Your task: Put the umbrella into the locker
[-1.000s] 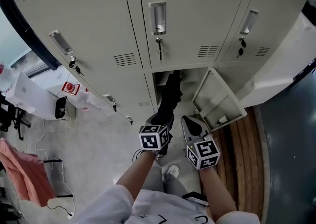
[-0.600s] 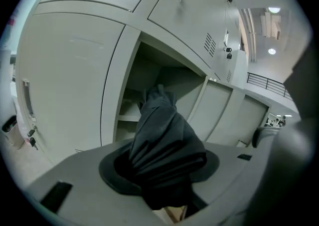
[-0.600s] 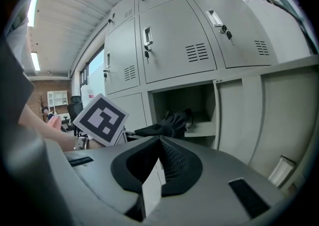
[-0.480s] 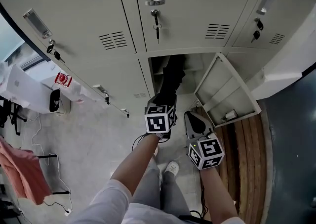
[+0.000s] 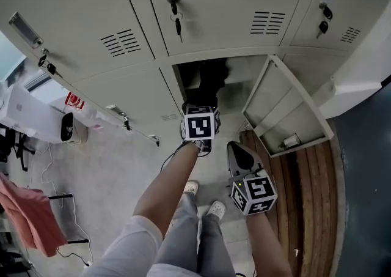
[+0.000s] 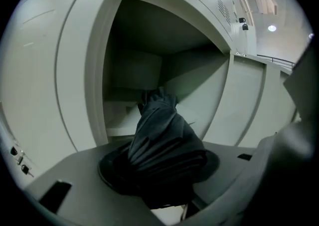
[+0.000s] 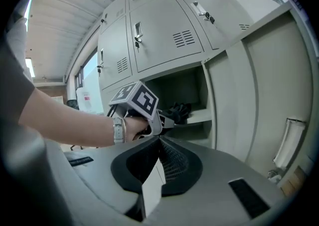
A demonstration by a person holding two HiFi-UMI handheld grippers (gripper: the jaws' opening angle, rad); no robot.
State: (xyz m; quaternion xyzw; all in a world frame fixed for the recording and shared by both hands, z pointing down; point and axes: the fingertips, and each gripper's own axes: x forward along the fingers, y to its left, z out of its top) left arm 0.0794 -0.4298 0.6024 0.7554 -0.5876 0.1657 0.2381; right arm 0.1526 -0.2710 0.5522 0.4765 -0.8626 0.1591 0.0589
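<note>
Our left claw (image 6: 159, 172) is clamped at a middling width round the butt end of the folded black umbrella (image 6: 159, 130). The bundle sticks out ahead of it like a lance and can enter the open locker (image 5: 168, 83) tip first. In the right gripper view the umbrella's far end is past the locker's front edge and over the inner shelf (image 7: 199, 116); whether it rests there we cannot tell. We judge the rear grip sensible, since it leaves the claw itself outside the narrow opening until the cloth has support.

Our right claw (image 7: 160, 152) has its jaws pressed together with nothing in them. It hangs lower and to the side, near the swung-out door (image 5: 278, 107), clear of the opening. The door stands wide, which leaves the mouth free.

We reckon the task is near its end: the umbrella needs pushing deeper and laying down before the grip is let go. The loose folds may snag on the shelf lip.
</note>
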